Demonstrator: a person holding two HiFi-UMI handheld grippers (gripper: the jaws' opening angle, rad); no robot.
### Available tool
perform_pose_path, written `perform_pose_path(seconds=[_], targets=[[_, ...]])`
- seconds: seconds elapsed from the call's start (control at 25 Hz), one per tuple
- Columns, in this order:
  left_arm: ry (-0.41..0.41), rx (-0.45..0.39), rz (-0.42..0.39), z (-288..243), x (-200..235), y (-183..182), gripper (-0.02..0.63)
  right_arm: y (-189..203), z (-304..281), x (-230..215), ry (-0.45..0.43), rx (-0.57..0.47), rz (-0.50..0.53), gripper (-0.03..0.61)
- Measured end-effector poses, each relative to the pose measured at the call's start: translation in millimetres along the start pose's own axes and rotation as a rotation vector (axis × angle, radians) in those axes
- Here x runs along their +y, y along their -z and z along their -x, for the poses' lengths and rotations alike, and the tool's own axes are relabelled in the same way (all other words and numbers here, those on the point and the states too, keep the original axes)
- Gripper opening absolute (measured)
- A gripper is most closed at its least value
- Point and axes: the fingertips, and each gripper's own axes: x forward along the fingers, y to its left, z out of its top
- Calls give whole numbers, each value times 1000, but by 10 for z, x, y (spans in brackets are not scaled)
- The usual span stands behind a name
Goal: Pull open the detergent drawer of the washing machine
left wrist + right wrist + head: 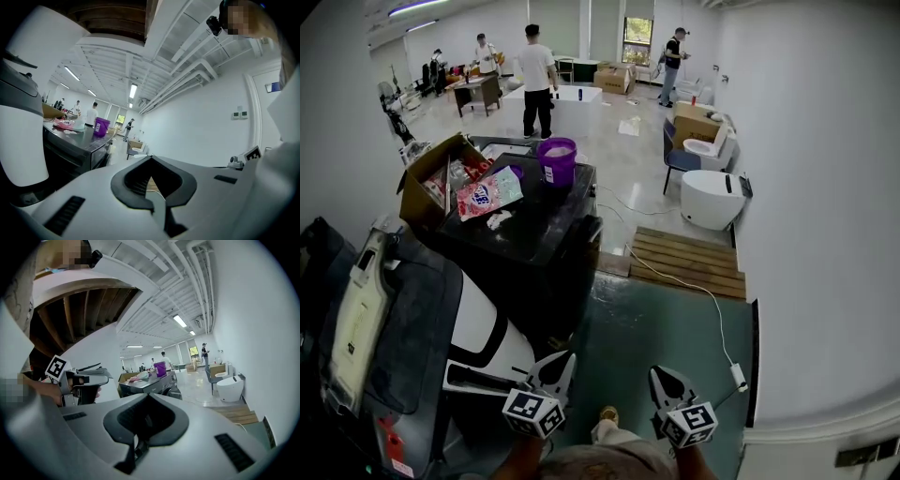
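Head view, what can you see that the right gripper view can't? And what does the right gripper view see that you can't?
Only the head view shows the pale bottle lying at the far left.

Only the right gripper view shows the ceiling, with its light strips and white pipes.

Both show the purple bucket standing on the dark machine top, the white toilet, the wooden pallet on the floor, and people standing far off down the room.
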Motion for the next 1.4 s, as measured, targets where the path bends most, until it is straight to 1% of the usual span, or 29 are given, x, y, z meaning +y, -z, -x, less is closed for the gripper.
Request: perform_pose_path(seconds=[0.12,0.24,0.44,0.56,0.68,0.96,1.16,1.4], targets=[[-23,-10,-2,-271,77,-78,21,-42,-221,-254,-18,13,5,3],[-56,-20,2,-464,180,-139,21,-117,-469,-408,-34,26,-16,3],[-89,-10,-25,-716,368,-165,21,-150,-798,-542,-71,38,-33,3],[-108,-25,-9,-865,470,-292,21,-180,-1010,-603,-92,41,-29,3],[-118,-29,-7,-1031,607,-352,21,-142,-1199,-699,-110,56,0,3],[-98,-34,3,-1546,949,-508,21,-347,-1749,-911,-91,53,13,5],[-84,-30,3,-1907,1220,-676,21,-564,-2168,-1023,-75,45,15,4],[-64,-21,2,-2225,1544,-847,21,-676,-2609,-1121,-67,37,17,4]])
